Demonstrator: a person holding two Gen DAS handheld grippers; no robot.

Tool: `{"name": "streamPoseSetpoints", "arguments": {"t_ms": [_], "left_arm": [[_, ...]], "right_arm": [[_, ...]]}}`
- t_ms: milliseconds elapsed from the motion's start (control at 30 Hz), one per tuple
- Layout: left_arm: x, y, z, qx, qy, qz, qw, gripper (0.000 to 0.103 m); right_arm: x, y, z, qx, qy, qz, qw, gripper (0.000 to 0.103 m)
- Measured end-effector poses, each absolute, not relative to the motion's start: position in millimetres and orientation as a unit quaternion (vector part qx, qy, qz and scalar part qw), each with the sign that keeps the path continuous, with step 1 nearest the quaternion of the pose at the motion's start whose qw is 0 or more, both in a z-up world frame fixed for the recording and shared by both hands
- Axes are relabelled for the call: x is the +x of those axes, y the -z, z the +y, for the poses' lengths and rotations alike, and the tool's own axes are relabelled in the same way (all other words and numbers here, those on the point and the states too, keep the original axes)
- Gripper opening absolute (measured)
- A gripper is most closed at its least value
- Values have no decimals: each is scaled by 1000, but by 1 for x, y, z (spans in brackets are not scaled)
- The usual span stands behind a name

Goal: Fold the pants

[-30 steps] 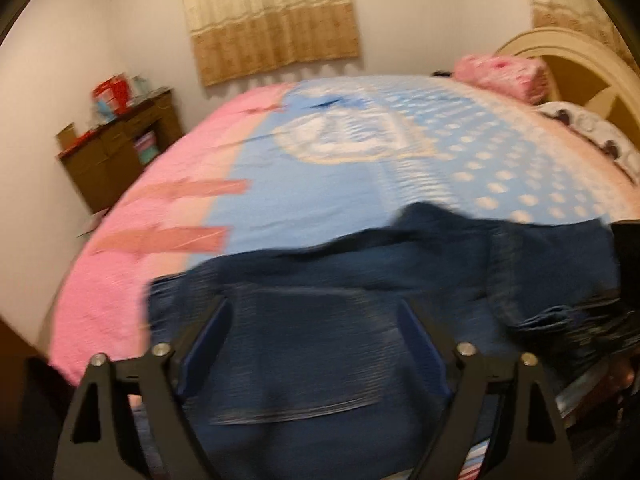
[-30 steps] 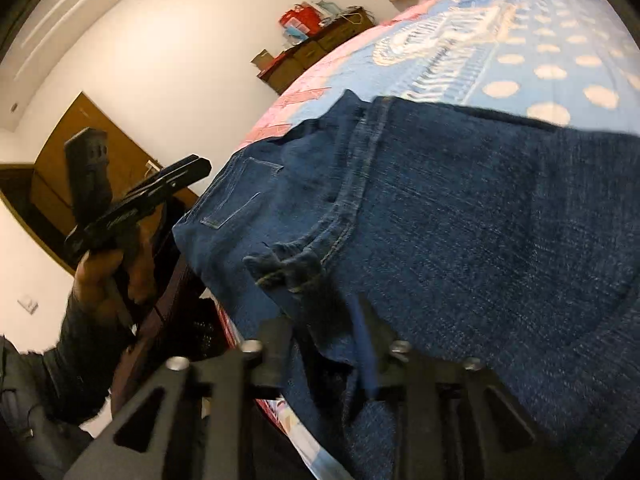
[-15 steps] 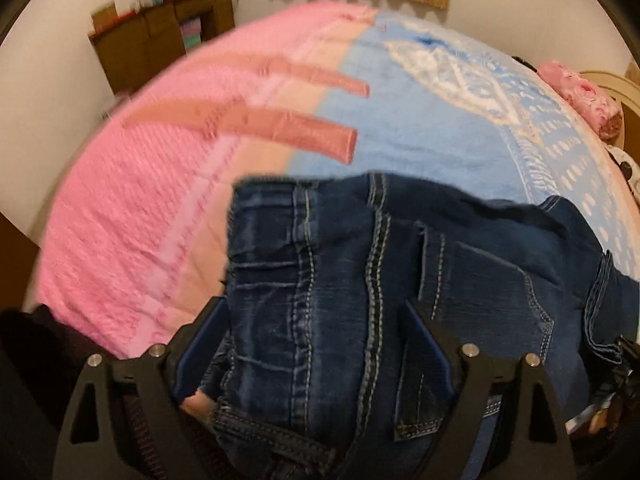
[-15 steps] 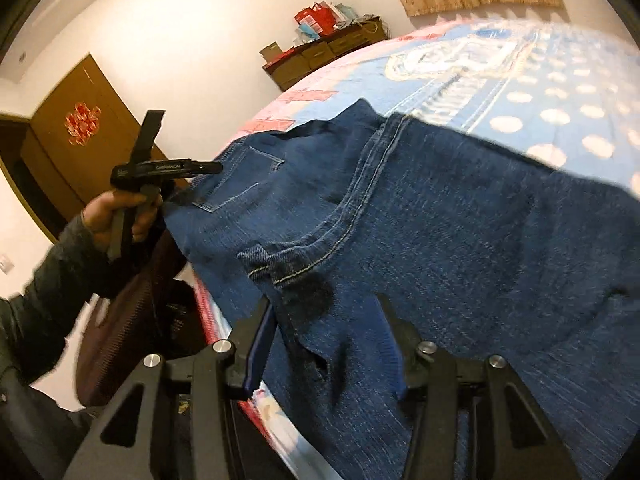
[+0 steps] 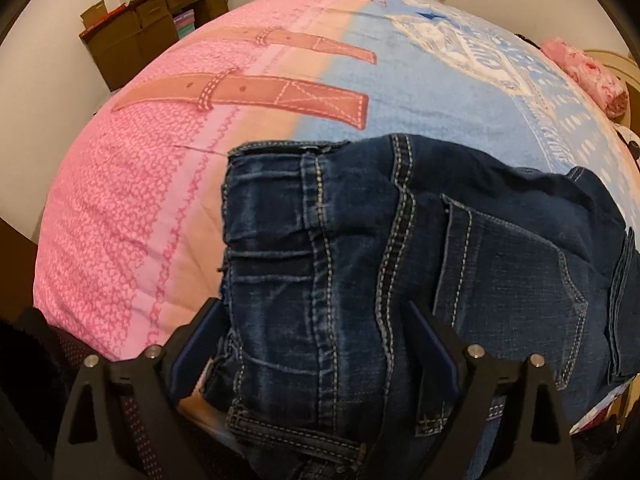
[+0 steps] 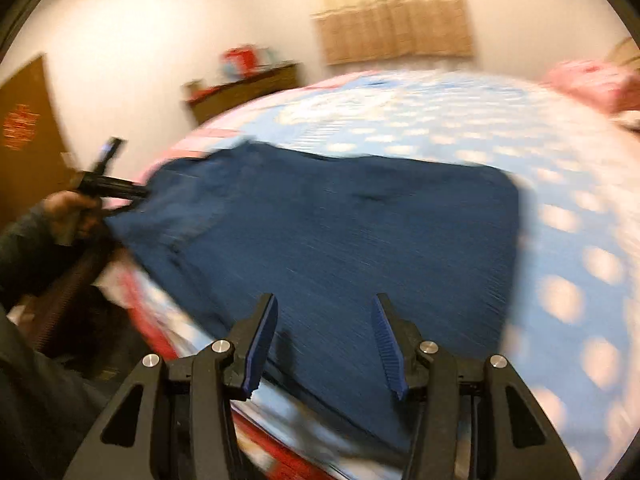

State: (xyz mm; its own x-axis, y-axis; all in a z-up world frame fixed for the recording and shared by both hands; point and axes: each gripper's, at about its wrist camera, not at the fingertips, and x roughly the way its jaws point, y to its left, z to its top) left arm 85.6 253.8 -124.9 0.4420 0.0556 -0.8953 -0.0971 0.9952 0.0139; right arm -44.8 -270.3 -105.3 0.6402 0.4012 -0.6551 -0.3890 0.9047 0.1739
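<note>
My left gripper (image 5: 316,320) has its jaws spread wide over the jeans (image 5: 400,264), at the waistband near the bed's (image 5: 120,208) front edge. My right gripper (image 6: 324,344) is spread with nothing between the pads, above the folded denim. I read no writing anywhere. Bare quilt lies open beyond the jeans.

A pink-and-blue bedspread (image 5: 168,208) fills mid-frame. A brown cabinet (image 5: 136,40) is seen upper left, a beige curtain (image 6: 392,12) at top, a pink pillow (image 5: 592,76) at right.
</note>
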Motion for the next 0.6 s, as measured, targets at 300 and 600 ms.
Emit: {"name": "streamPoseSetpoints", "arguments": {"t_ms": [300,600], "left_arm": [[79,128,264,-57,-30,523,850,93],[58,120,269,-75,-34,503,860,93]], "right_arm": [[-54,114,-318,76,-107,392,911,51],[-34,104,-325,82,-146,383,908,14]]}}
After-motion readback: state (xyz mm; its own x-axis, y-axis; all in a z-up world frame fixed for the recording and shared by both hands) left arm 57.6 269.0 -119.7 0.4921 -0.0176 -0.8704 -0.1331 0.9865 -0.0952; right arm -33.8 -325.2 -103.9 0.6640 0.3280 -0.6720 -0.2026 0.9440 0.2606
